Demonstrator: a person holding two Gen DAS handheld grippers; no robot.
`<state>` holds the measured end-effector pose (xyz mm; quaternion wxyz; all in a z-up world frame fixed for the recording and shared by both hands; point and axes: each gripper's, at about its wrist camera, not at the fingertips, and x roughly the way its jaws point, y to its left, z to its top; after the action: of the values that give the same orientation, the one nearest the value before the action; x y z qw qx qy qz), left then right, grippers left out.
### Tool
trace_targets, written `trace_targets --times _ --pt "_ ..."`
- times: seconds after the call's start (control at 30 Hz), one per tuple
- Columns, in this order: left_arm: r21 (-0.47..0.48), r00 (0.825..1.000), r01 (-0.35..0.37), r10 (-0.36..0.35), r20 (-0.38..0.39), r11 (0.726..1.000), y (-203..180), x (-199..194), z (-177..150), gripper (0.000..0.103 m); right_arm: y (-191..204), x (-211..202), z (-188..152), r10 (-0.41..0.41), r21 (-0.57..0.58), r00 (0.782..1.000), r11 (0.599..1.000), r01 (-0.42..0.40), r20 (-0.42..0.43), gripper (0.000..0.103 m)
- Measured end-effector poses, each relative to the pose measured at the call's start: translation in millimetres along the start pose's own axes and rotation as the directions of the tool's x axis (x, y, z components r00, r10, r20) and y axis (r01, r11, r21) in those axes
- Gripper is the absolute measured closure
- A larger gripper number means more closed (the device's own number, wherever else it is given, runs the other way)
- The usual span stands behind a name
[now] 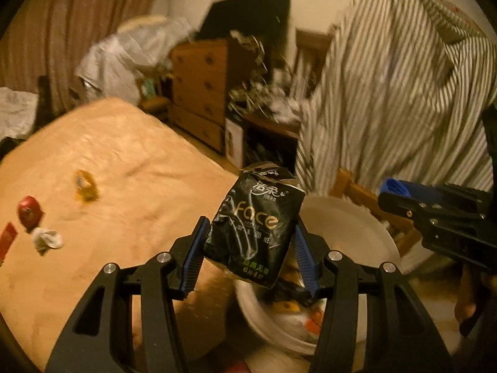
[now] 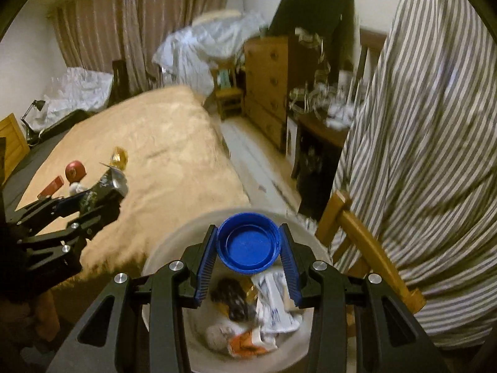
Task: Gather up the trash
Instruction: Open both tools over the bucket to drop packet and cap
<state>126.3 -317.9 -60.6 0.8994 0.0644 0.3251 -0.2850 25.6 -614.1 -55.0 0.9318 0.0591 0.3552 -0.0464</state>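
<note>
My left gripper (image 1: 250, 250) is shut on a black tissue packet (image 1: 254, 227) and holds it over the near rim of the white bin (image 1: 357, 227). It also shows in the right wrist view (image 2: 102, 194) at the left. My right gripper (image 2: 248, 248) is shut on a blue bottle cap (image 2: 248, 244) above the same bin (image 2: 174, 236), which holds several pieces of trash. On the tan bed (image 1: 124, 161) lie a red wrapper (image 1: 29, 211), a yellow wrapper (image 1: 85, 186), a crumpled white tissue (image 1: 46, 239) and a red packet (image 1: 7, 239).
A striped cloth (image 1: 403, 93) hangs over a wooden chair (image 2: 366, 239) right of the bin. A wooden dresser (image 1: 198, 87) and a cluttered dark side table (image 2: 320, 130) stand across a narrow floor strip. Curtains (image 2: 139, 25) are behind the bed.
</note>
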Motion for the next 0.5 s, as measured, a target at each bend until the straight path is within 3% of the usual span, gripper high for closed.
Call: trace_targets --times 0.17,0.5 --pt "0.03 0.99 0.074 -0.07 -0.124 0.997 -13.4 34.0 -5.5 0.052 -23.7 31.8 -5.4 0.046 0.04 0.993 0.998 -0.041 -0.111 0.062" --pt "0.031 0.982 0.071 -0.064 -0.18 0.997 -8.2 49.2 -12.5 0.052 -24.9 39.2 -23.6 0.056 0.072 0.988 0.996 -0.046 -0.143 0.062"
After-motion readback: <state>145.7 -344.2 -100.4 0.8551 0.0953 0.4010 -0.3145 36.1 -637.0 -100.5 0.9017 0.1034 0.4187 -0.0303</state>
